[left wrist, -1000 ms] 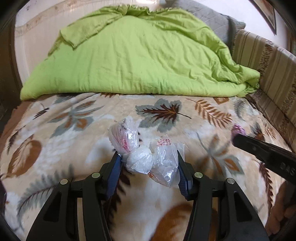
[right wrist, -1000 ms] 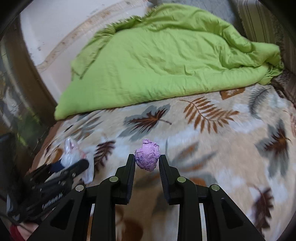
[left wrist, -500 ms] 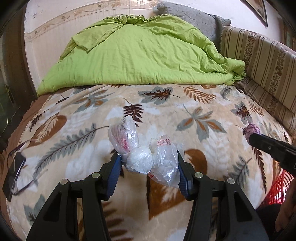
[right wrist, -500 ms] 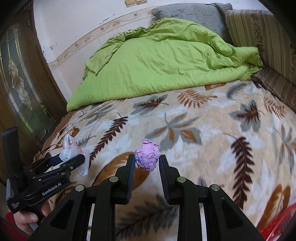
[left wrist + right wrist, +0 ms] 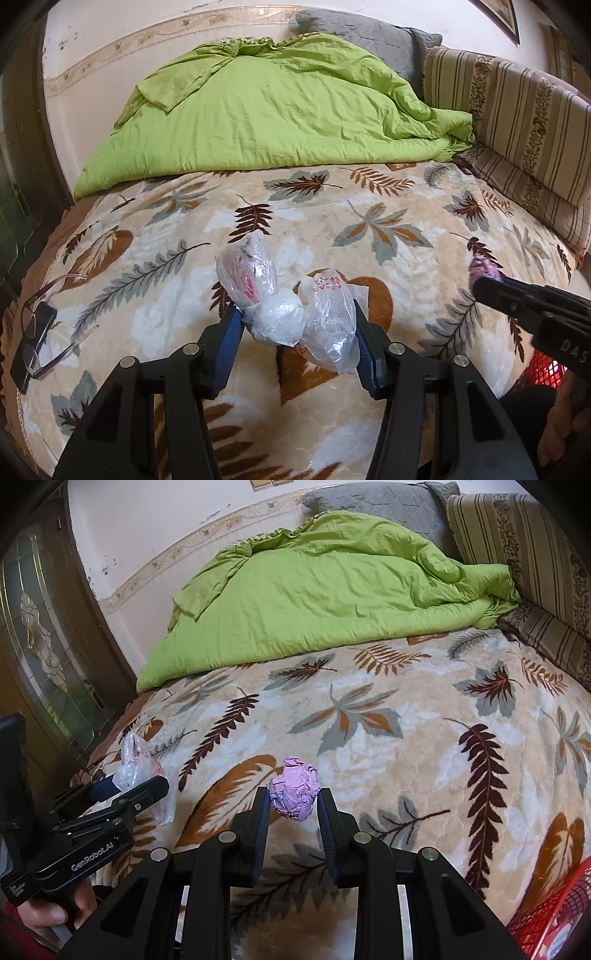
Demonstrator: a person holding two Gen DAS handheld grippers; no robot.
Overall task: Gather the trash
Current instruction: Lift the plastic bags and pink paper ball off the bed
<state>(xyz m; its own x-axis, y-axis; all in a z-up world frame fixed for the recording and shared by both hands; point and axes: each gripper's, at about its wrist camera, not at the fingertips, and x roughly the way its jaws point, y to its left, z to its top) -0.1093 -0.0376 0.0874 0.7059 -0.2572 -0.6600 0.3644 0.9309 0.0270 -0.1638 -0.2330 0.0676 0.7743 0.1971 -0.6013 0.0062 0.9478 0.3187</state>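
Fingers (image 5: 261, 812) pinching purple wad (image 5: 294, 793) — "GenRobot.AI" left gripper (image 5: 129, 789)

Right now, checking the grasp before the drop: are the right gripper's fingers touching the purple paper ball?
Touching. The right wrist view shows the right gripper with both fingers pressed against the purple paper ball.

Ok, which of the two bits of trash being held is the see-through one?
The crumpled clear plastic bags, held in the left gripper. The other piece, in the right gripper, is an opaque purple paper wad.
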